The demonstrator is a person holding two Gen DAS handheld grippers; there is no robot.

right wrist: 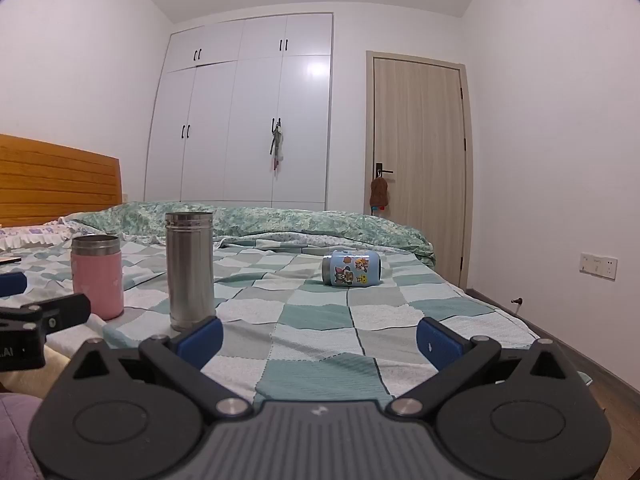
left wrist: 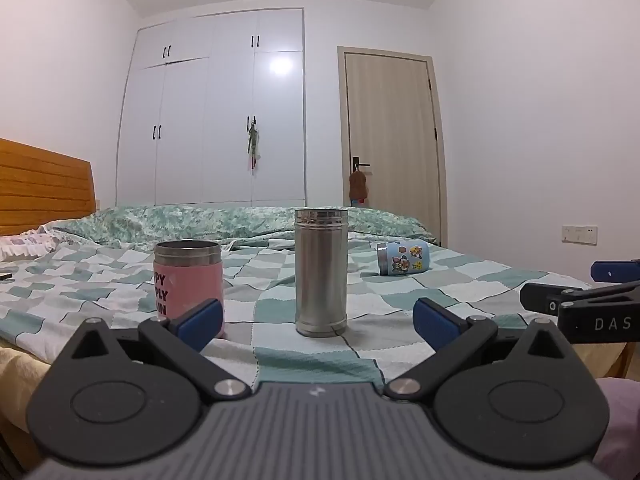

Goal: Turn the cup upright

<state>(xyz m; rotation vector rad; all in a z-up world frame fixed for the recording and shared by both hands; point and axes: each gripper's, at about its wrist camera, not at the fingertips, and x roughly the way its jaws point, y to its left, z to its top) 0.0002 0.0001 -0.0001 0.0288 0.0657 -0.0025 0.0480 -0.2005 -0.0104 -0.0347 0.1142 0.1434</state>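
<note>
The task object is the blue sticker-covered cup (right wrist: pixel 351 268). It lies on its side on the checked bedspread (right wrist: pixel 320 368), toward the right edge of the bed and farther from the near edge than the other two vessels. Its long axis runs roughly left–right across the bed, with the steel-rimmed mouth pointing left and the closed base pointing right.

Two vessels already stand upright: the pink steel-rimmed cup (right wrist: pixel 97 276) and the tall stainless steel tumbler (right wrist: pixel 190 268), both toward the left part of the near edge. Neither appears to need handling.

Tool state:
- The right tool (right wrist: pixel 320 338) is released; its blue pads are spread wide and nothing sits between them.
- The left tool (left wrist: pixel 318 322) is likewise released and empty. The stainless steel tumbler stands directly ahead of it.

Governing relation: from the right tool, the blue cup lies ahead and close to the centre line, with open bedspread between. From the left tool, the same cup (left wrist: pixel 402 258) lies well off to the right, past the tumbler. The right hand is judged nearer and unobstructed.

Judgement on the next move — the pads should close across the cup's barrel, at right angles to the long axis, followed by a quarter turn that lifts the mouth end. The soft bedding may let the cup tip once set down.
</note>
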